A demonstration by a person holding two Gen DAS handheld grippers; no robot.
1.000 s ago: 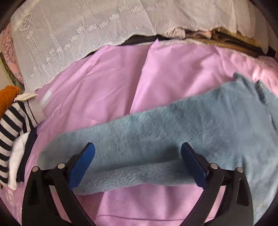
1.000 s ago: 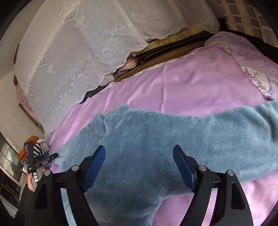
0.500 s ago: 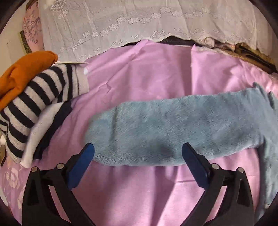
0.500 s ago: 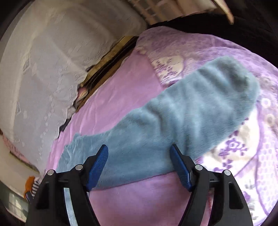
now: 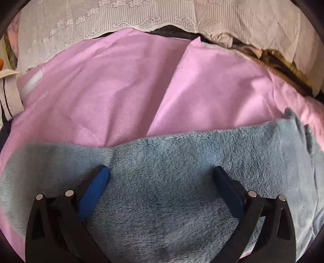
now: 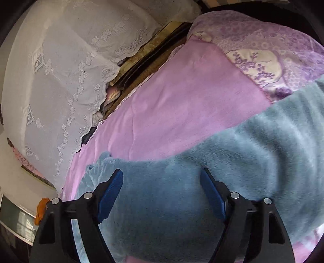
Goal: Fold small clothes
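Note:
A fuzzy blue-grey garment lies spread on a pink sheet. It also shows in the right wrist view, stretching toward the right over the sheet. My left gripper is open and empty, low over the garment, with its blue pads straddling the fabric. My right gripper is open and empty, low over another part of the same garment, near its ruffled end.
A white lace cloth hangs along the back, and shows in the right wrist view. A striped garment's edge lies at far left. A purple floral quilt lies at right. An orange item sits at lower left.
Both grippers moved in over the blue garment and came lower. The left view swung right, away from the striped and orange clothes. Both jaws stayed open.

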